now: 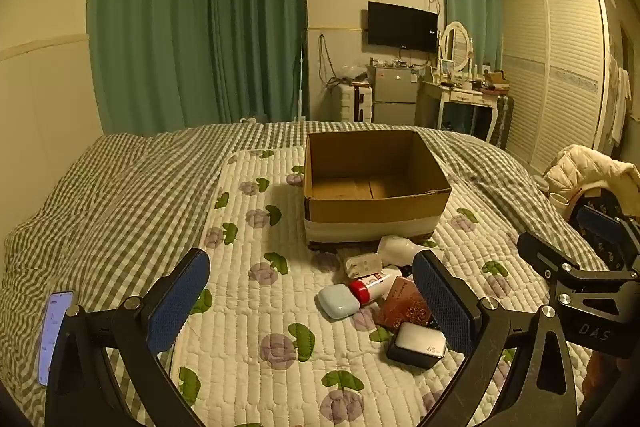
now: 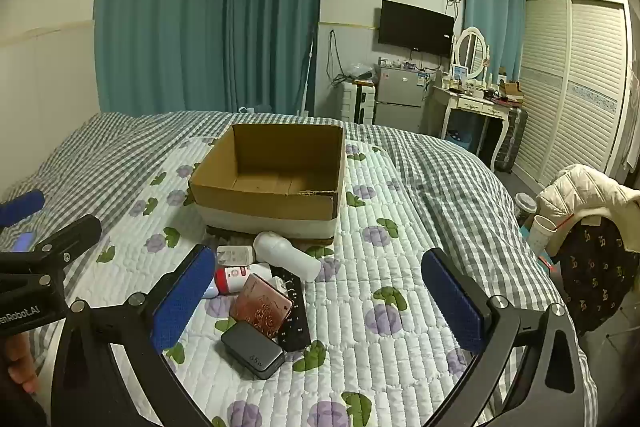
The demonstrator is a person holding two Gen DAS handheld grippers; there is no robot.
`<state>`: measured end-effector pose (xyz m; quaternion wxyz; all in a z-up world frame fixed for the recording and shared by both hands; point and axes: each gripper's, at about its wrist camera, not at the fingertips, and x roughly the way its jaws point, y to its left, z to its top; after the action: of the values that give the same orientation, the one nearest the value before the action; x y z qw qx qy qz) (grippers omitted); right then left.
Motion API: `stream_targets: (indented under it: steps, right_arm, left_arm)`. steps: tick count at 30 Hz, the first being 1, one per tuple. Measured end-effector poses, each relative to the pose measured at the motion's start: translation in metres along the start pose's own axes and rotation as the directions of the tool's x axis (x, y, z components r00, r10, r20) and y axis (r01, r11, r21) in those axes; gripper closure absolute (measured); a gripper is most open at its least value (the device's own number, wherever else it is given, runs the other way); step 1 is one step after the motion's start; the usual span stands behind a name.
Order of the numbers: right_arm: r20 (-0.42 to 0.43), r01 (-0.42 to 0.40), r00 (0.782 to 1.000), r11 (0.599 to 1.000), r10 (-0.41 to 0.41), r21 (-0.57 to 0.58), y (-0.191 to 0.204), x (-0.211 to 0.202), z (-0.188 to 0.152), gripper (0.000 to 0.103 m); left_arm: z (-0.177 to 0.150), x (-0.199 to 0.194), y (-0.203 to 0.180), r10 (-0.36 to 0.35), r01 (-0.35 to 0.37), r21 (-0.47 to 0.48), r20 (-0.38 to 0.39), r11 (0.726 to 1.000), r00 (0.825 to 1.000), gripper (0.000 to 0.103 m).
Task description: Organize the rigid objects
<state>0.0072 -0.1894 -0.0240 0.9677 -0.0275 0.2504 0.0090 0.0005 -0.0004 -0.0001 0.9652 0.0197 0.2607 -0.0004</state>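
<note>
Inventory: loose hard items on bed, box unfilled

Cardboard box [image 1: 376, 183] sits open and holds nothing, on the quilted pad of the bed [image 1: 120, 187]. Your items lie bunched just in front of its near wall: white bottle [image 2: 286, 255], red-capped tube [image 1: 370, 285], pale blue case [image 1: 338, 301], brown patterned box [image 2: 260, 309], black remote [image 2: 294, 315], dark charger block [image 2: 252, 349].

Your left gripper [image 1: 312, 303] and right gripper [image 2: 316, 301] both stand released, fingers spread wide, grasping nothing. The cluster lies ahead and below both. It sits toward the right finger of your left gripper and the left finger of your right gripper, so it falls between your two hands; neither looks clearly nearer. The bottle's long axis runs diagonally, the remote's roughly toward the box.
</note>
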Motion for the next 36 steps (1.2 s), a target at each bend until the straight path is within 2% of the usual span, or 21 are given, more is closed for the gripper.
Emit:
stream_targets:
  steps: [13,21,36]
  right_arm:
    - [-0.01,-0.007,1.0,1.0,0.007,0.003,0.002,0.003,0.001,0.0]
    - [-0.013,-0.006,1.0,1.0,0.006,-0.004,0.005,0.002,-0.002,0.0]
    - [-0.017,-0.005,1.0,1.0,0.005,-0.008,0.005,0.004,-0.002,0.0]
  left_arm:
    - [0.004,-0.005,-0.009,0.005,-0.005,-0.012,0.014,1.0,1.0,0.0]
    - [0.0,-0.003,0.004,0.005,-0.004,-0.021,0.021,1.0,1.0,0.0]
    - [0.0,-0.002,0.005,0.005,-0.005,-0.021,0.02,1.0,1.0,0.0]
